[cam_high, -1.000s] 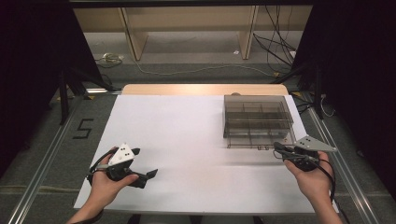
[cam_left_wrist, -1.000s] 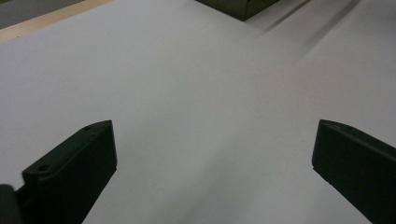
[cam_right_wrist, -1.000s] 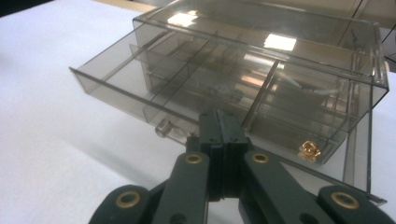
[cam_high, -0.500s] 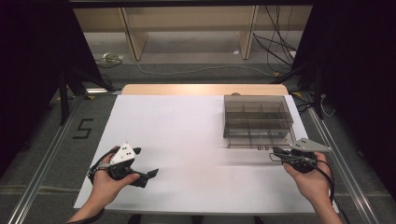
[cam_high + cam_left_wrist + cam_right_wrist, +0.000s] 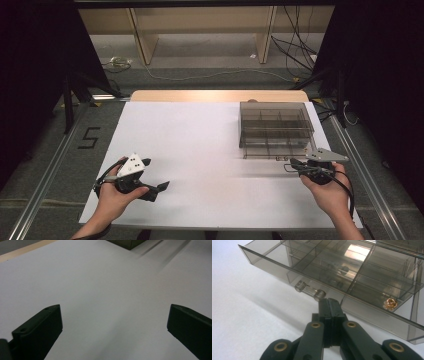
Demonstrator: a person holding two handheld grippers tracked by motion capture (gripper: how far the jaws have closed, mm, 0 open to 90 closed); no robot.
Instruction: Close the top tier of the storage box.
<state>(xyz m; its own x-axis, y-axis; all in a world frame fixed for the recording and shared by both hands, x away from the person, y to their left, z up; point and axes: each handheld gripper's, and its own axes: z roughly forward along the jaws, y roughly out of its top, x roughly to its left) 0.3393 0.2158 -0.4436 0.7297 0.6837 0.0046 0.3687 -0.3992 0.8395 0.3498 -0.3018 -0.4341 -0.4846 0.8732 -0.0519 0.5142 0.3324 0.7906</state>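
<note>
Our right gripper (image 5: pixel 329 302) has its jaws pressed flat together with nothing between them, and its tip sits just in front of the smoky see-through box (image 5: pixel 275 129), right beside the little clear handle (image 5: pixel 310 291) on the drawer (image 5: pixel 352 280) that sticks out toward us. The handle lies sideways across the drawer front, a bit to the left of our tip, and a tiny gold flower (image 5: pixel 391 304) rests inside the drawer near its front corner. Our left gripper (image 5: pixel 161 187) waits wide open over the bare white table (image 5: pixel 190 135), far from the box, so we think the right hand is the one to work the drawer.
</note>
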